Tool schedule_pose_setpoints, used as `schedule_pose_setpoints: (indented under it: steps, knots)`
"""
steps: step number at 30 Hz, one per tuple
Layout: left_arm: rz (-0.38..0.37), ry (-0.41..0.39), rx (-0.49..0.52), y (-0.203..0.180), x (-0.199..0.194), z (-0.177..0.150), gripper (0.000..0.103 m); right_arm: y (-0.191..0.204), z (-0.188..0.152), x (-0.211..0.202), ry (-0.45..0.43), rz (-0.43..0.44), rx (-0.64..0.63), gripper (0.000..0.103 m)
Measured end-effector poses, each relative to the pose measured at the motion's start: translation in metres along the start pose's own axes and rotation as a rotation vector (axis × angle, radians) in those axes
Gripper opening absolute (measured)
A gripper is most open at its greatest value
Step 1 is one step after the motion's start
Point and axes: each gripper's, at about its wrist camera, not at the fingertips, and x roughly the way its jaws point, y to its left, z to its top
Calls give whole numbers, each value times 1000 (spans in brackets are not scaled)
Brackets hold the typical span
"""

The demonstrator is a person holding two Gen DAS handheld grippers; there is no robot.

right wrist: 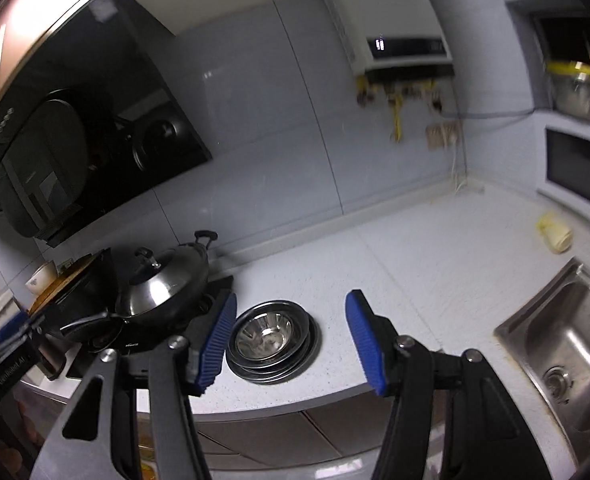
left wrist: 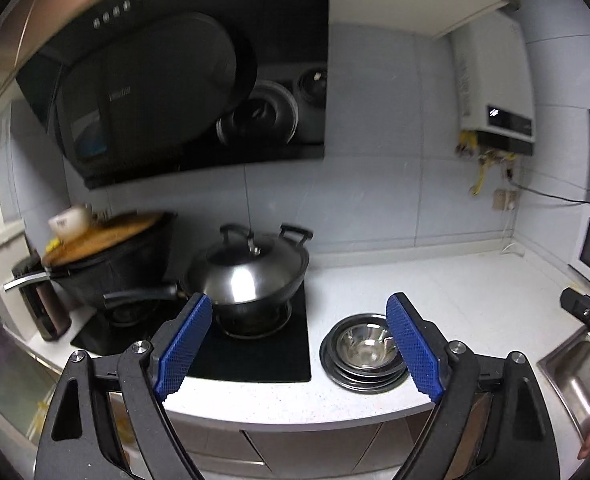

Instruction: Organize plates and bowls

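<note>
1. The stacked round steel bowl and plates [left wrist: 365, 350], ahead between the left tongs' fingers, look polished and mirror-bright.
2. The blue tong pads [left wrist: 185, 344] look rubbery, with a rough cross-hatched grain.
3. The white counter [right wrist: 415, 280] ahead looks matt and speckled.
4. The domed metal wok lid [left wrist: 251, 276], ahead-left, shines glossy.
5. The steel sink [right wrist: 567, 340], to the right, looks brushed.
</note>
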Motion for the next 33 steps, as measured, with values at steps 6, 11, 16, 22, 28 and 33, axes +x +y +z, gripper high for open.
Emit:
schedule_pose_setpoints:
  steps: [6,11,16,22,28,33]
  knots:
    - [-14,-80,26,6,-47,-1,96,16,-8,-46,-46,6,-6,55]
    - [12,-113,33,11,-72,-4,96,19,-13,-67,-68,13,3,55]
    - [29,-118,-12,17,-89,-7,101,16,-19,-87,-74,30,-6,55]
    - [55,-124,-46,16,-105,-15,101,10,-24,-105,-78,38,-22,55]
    - [79,-106,-34,6,-109,-23,101,3,-28,-108,-69,42,-23,55]
    - [96,-83,-44,2,-108,-27,101,-2,-32,-106,-48,53,-33,55]
